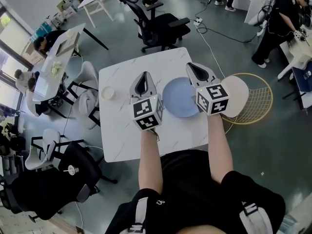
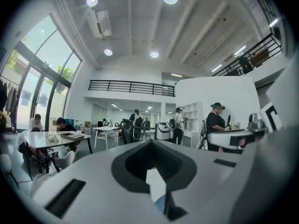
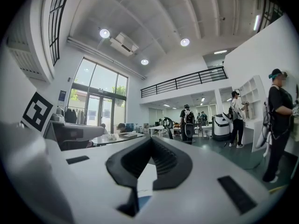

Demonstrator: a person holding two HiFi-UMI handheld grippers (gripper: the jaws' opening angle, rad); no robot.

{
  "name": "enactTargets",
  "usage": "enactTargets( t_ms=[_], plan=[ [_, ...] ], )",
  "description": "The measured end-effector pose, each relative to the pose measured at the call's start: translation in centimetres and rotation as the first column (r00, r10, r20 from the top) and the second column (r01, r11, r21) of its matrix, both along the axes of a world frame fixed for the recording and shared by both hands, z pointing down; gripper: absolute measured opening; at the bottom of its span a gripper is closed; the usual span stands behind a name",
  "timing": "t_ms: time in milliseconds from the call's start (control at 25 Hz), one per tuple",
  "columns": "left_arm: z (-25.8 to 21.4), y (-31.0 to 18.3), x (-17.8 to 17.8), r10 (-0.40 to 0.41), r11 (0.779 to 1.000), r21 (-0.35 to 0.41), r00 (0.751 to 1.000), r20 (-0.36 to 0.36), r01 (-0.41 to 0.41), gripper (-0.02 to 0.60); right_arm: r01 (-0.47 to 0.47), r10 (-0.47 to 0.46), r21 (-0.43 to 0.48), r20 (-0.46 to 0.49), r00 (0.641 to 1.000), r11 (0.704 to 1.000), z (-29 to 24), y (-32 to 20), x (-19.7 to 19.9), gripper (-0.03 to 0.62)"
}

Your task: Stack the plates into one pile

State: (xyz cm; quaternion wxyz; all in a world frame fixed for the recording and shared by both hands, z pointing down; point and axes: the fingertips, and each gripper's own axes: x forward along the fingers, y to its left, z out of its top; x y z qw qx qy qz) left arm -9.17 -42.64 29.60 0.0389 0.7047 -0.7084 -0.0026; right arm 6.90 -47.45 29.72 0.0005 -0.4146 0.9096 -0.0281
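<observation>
In the head view a light blue plate (image 1: 179, 97) lies on the white marble table (image 1: 122, 140), right of the middle. A small cream dish (image 1: 107, 92) sits near the table's left edge. A cream plate (image 1: 240, 95) rests on a gold wire rack (image 1: 258, 104) just off the table's right side. My left gripper (image 1: 142, 82) is held above the table just left of the blue plate, jaws shut and empty. My right gripper (image 1: 197, 71) hovers over the blue plate's right rim, also shut with nothing in it. Both gripper views look out level across the room.
A black office chair (image 1: 158, 26) stands beyond the table's far edge. More chairs (image 1: 53, 179) crowd the floor to the left. People work at a long desk (image 1: 56, 62) at far left, and a person (image 1: 278, 23) stands at the far right.
</observation>
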Motion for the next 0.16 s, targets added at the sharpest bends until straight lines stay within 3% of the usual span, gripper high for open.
enactTargets(
  t_ms=[160],
  plan=[
    [-0.49, -0.27, 0.24, 0.002, 1.000, 0.005, 1.000, 0.010, -0.002, 0.015, -0.003, 0.003, 0.012, 0.006, 1.000, 1.000, -0.80, -0.42, 0.46, 0.008]
  ],
)
